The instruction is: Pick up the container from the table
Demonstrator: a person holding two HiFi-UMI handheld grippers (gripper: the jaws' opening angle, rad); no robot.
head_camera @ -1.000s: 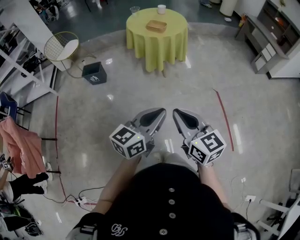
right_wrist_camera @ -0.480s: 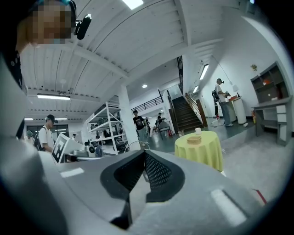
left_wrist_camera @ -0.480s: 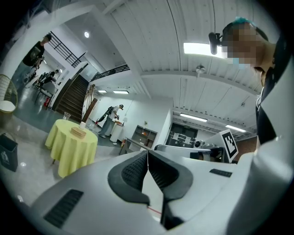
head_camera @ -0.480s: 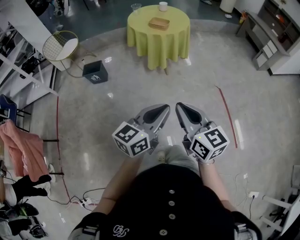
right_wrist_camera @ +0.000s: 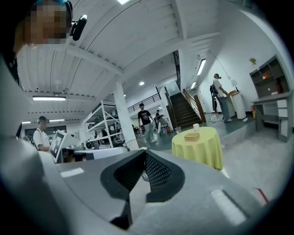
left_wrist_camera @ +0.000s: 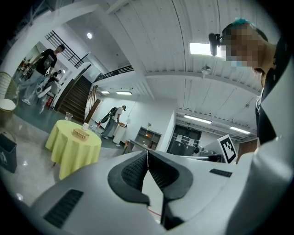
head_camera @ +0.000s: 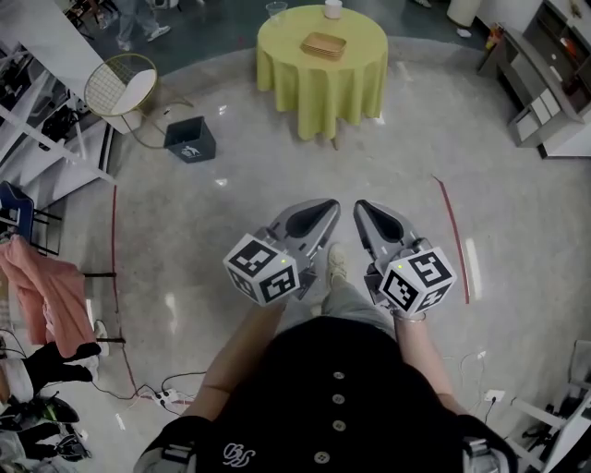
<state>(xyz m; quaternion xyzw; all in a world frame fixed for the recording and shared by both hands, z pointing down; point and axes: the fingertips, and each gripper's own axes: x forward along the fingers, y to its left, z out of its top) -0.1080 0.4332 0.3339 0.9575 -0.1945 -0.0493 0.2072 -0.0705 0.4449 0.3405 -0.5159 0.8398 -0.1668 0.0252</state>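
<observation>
A round table under a yellow-green cloth (head_camera: 323,69) stands far ahead across the floor. On it lie a flat tan container (head_camera: 322,45), a white cup (head_camera: 333,8) and a clear glass (head_camera: 276,11). The same table (left_wrist_camera: 72,143) shows small in the left gripper view, with the container (left_wrist_camera: 81,133) on top, and again in the right gripper view (right_wrist_camera: 198,147) with the container (right_wrist_camera: 191,136). My left gripper (head_camera: 332,207) and right gripper (head_camera: 360,209) are held side by side at waist height, both shut and empty, pointing level toward the table, well short of it.
A dark bin (head_camera: 190,140) and a wire-frame round chair (head_camera: 121,86) stand left of the table. Grey shelving (head_camera: 540,97) lines the right wall. A red tape line (head_camera: 456,236) crosses the floor at right. Metal racks and a pink garment (head_camera: 42,286) are at left. People walk in the background.
The table has come closer and lower in the head view as I walk toward it. Both grippers moved forward together, still shut.
</observation>
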